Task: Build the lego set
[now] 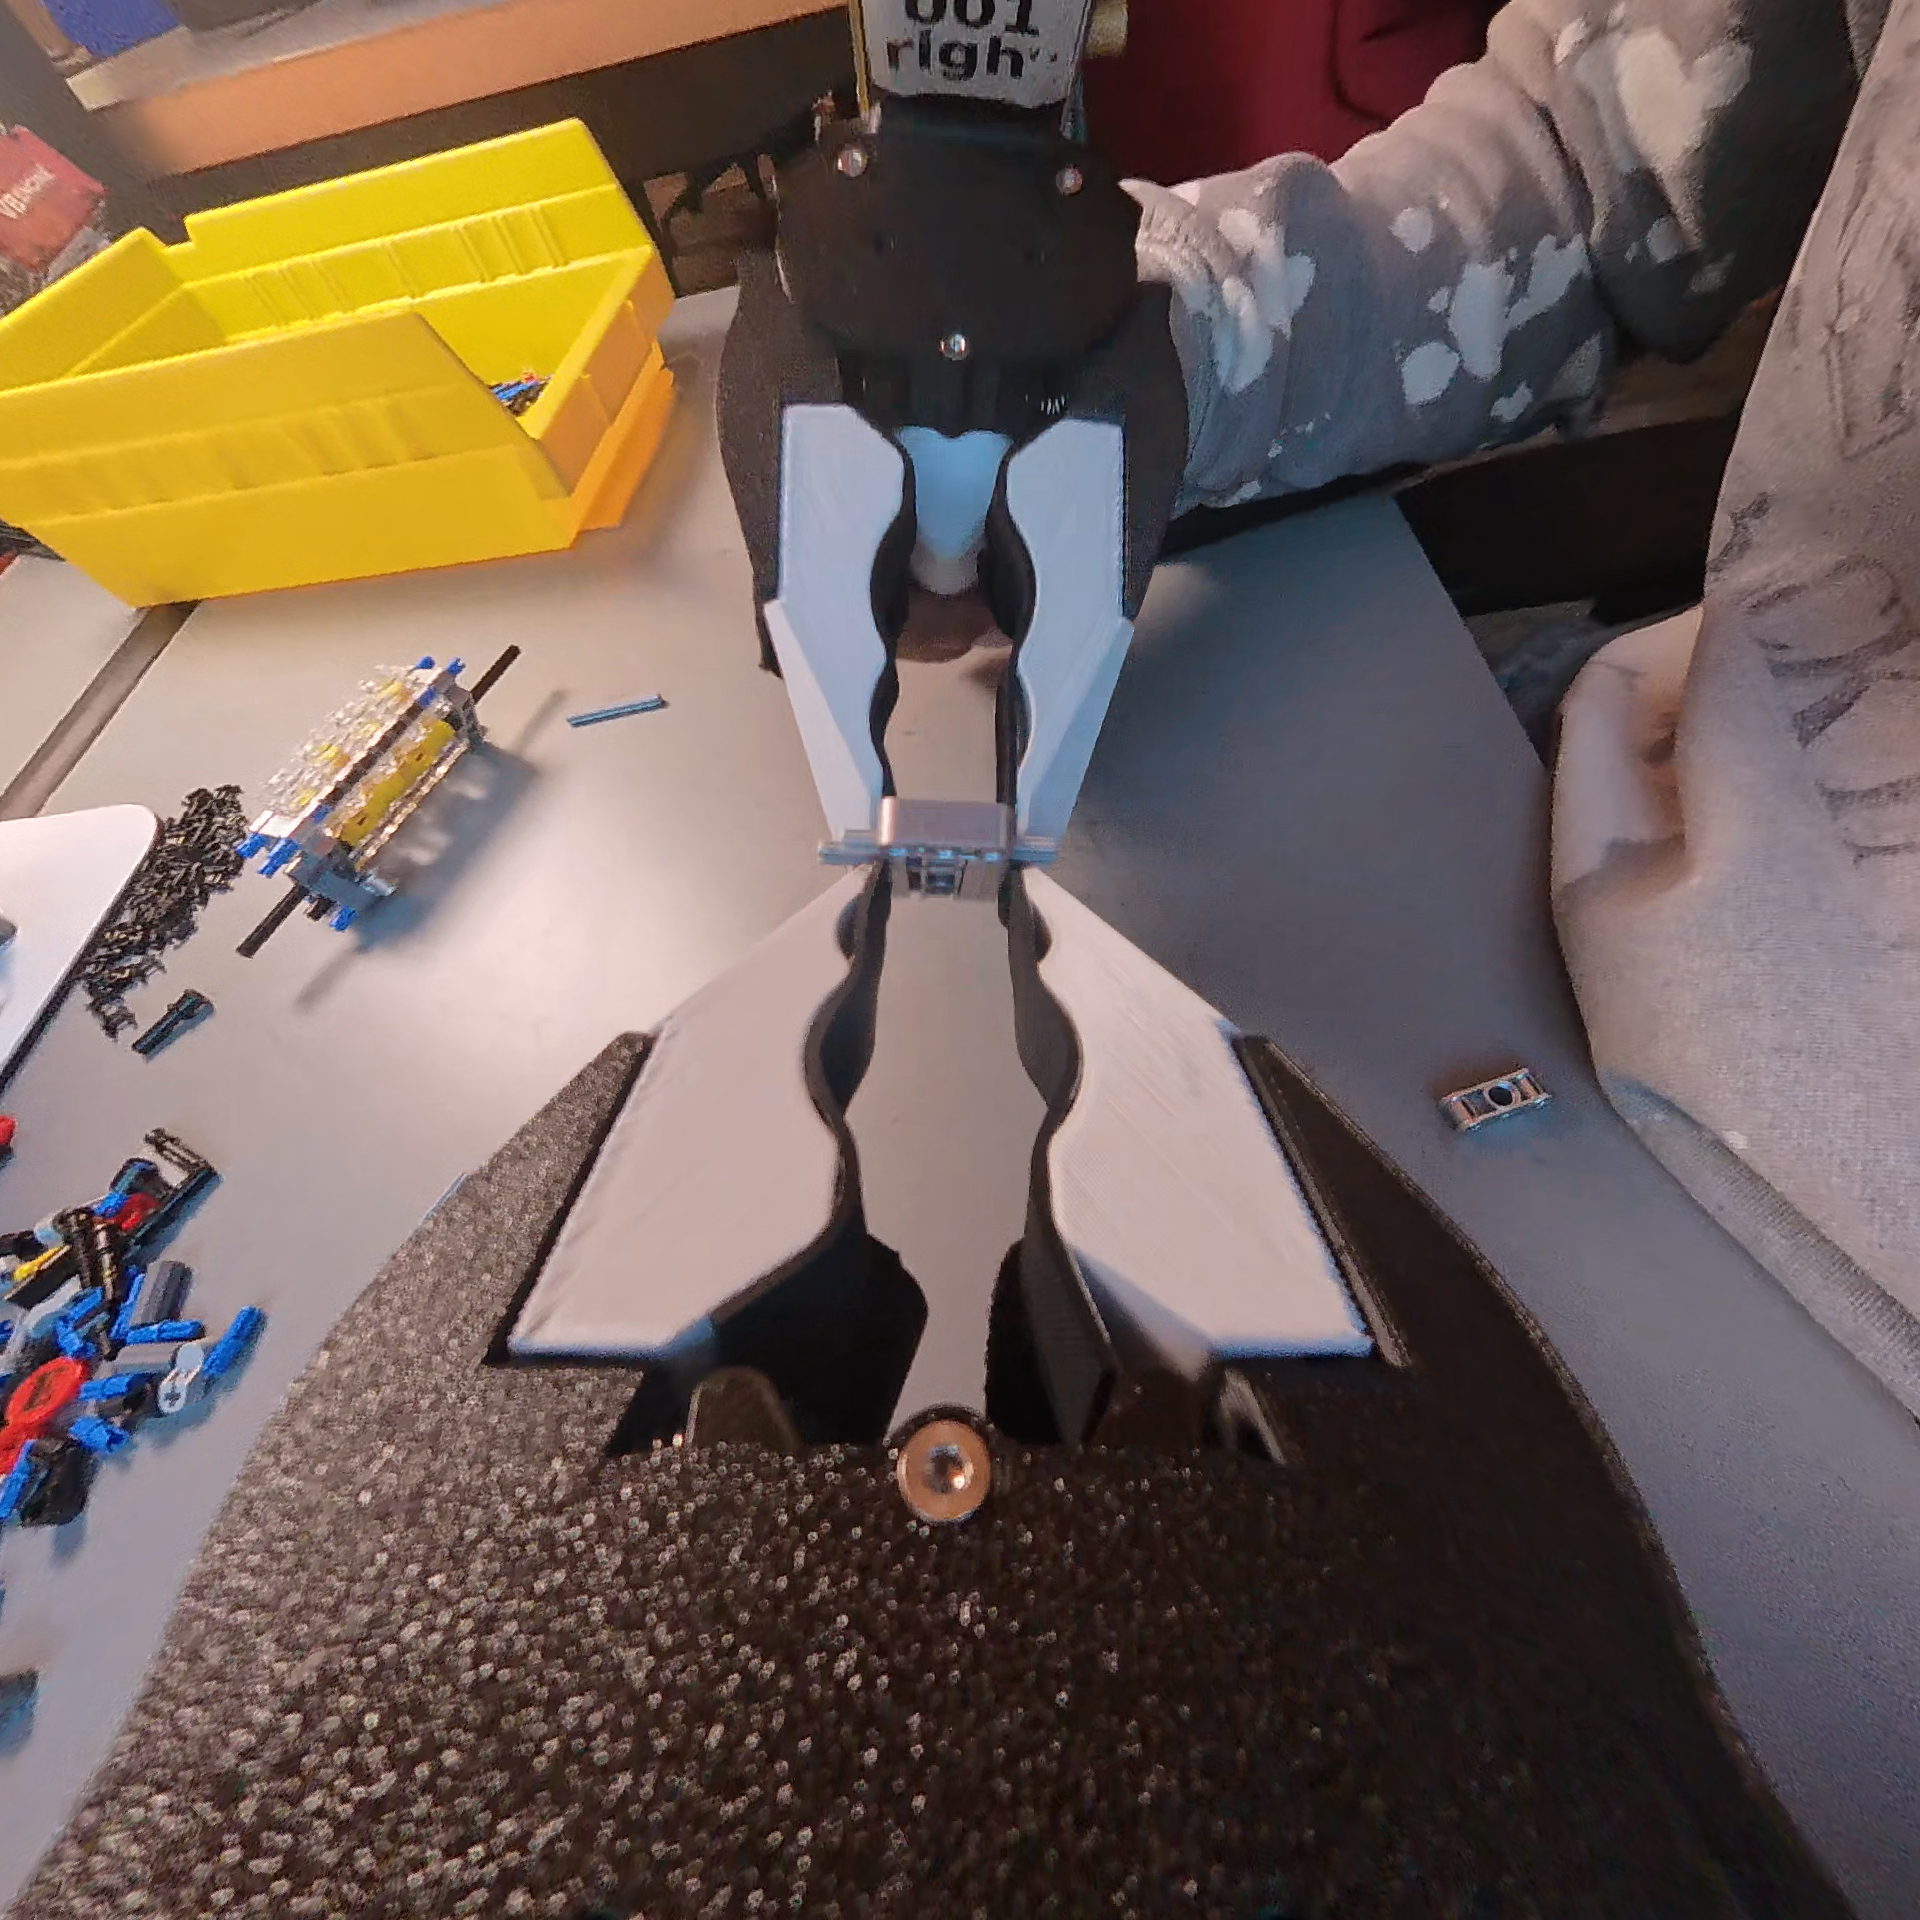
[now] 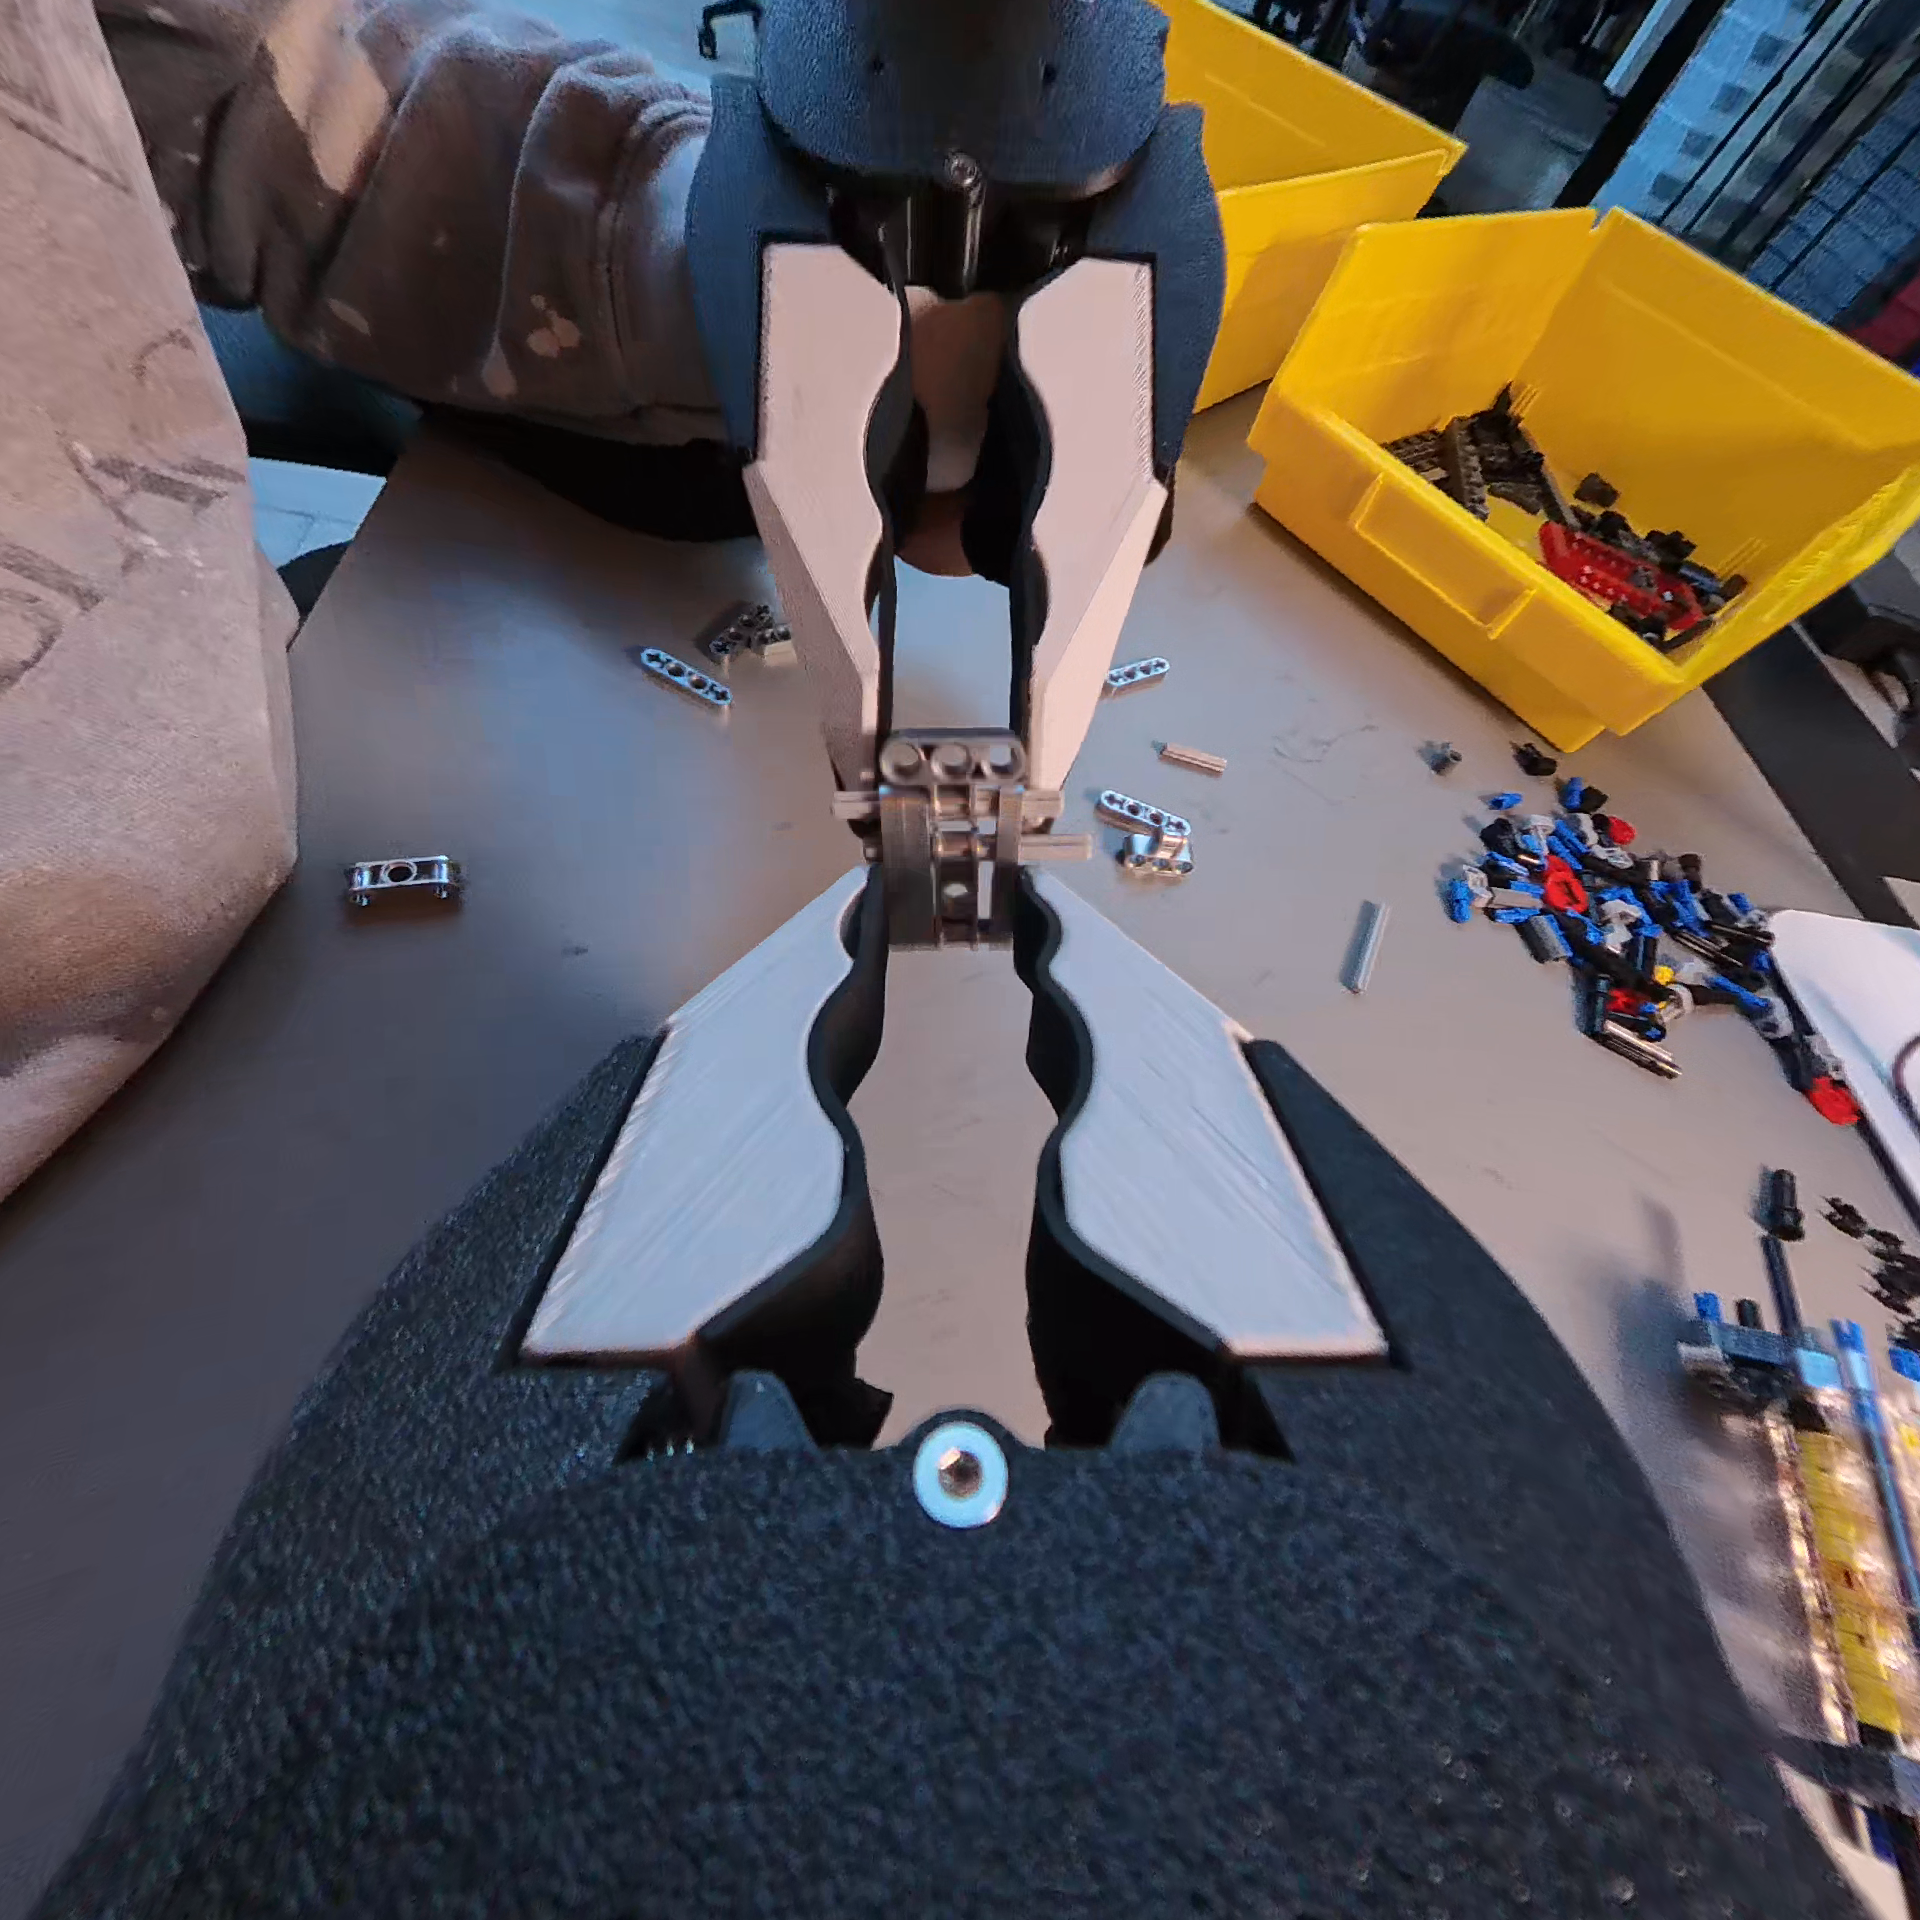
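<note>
A small grey brick assembly (image 1: pixel 940 844) hangs above the grey table (image 1: pixel 1247 831), held from both sides. My left gripper (image 1: pixel 940 885) is shut on its near end. My right gripper (image 1: pixel 940 816) comes from the far side and is shut on the other end, tip to tip with the left. In the right wrist view the assembly (image 2: pixel 940 852) shows a three-hole grey beam on top and a short axle sticking out to the right. There my right gripper (image 2: pixel 940 914) clamps its lower block and my left gripper (image 2: pixel 948 743) clamps the beam.
Yellow bins (image 1: pixel 312 343) stand at the back left, and one bin (image 2: pixel 1558 447) holds dark and red parts. A clear-and-yellow assembly on a black axle (image 1: pixel 364 800), piles of small bricks (image 2: pixel 1621 935), loose grey beams (image 2: pixel 686 675) and a grey connector (image 1: pixel 1496 1099) lie on the table. A person's sleeve (image 1: pixel 1455 312) is at the right. Both grippers' tips are close together, under 4 cm apart.
</note>
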Demonstrator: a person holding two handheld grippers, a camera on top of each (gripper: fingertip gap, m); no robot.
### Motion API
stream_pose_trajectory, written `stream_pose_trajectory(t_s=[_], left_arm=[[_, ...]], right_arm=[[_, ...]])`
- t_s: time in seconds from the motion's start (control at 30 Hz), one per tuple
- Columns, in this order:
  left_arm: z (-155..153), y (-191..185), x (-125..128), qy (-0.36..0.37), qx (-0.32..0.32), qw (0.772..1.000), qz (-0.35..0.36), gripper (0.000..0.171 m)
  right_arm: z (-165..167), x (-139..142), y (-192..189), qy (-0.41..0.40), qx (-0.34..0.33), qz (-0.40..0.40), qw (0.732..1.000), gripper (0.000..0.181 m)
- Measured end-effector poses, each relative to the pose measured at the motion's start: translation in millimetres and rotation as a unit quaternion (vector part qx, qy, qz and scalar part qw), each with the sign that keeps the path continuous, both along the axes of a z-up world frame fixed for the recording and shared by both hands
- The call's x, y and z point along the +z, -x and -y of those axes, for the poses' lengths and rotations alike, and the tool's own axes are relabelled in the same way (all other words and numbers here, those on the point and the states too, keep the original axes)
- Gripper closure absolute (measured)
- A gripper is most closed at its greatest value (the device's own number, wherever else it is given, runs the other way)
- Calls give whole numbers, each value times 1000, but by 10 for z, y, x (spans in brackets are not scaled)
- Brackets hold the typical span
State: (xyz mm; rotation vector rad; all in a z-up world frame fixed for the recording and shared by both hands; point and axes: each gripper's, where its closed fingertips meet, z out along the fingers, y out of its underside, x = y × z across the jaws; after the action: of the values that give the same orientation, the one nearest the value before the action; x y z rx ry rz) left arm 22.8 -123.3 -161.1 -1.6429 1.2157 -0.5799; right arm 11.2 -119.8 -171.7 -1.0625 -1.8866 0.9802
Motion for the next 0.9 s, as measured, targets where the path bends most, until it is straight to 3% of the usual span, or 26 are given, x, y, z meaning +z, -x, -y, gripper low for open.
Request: stream_pose_trajectory(t_s=[0.07,0.1,0.13,0.23,0.4,0.47,0.6,0.77,0.9], left_arm=[[-17,6,-23,3,6,1000,-7,151],[-38,36,-42,6,15,1000,-13,167],[-66,74,-39,2,24,1000,-13,171],[-82,133,32,21,32,999,27,171],[-139,211,115,50,48,995,70,146],[-143,151,26,47,50,997,44,137],[-163,90,-248,38,53,997,-40,153],[-137,71,-350,102,49,993,-22,160],[-137,76,-379,156,60,986,7,151]], right_arm=[[-4,-36,15,-7,-2,6,1000,160],[-25,-33,18,-5,-6,4,1000,160],[-45,-6,20,4,-10,0,1000,160],[-124,43,17,3,-27,-7,1000,160],[-247,-114,31,-35,-64,31,997,160],[-273,-176,55,-49,-75,46,995,160],[-252,-206,99,-58,-82,51,994,160],[-276,-272,84,-99,-90,70,989,163],[-336,-366,70,-131,-103,88,982,163]])
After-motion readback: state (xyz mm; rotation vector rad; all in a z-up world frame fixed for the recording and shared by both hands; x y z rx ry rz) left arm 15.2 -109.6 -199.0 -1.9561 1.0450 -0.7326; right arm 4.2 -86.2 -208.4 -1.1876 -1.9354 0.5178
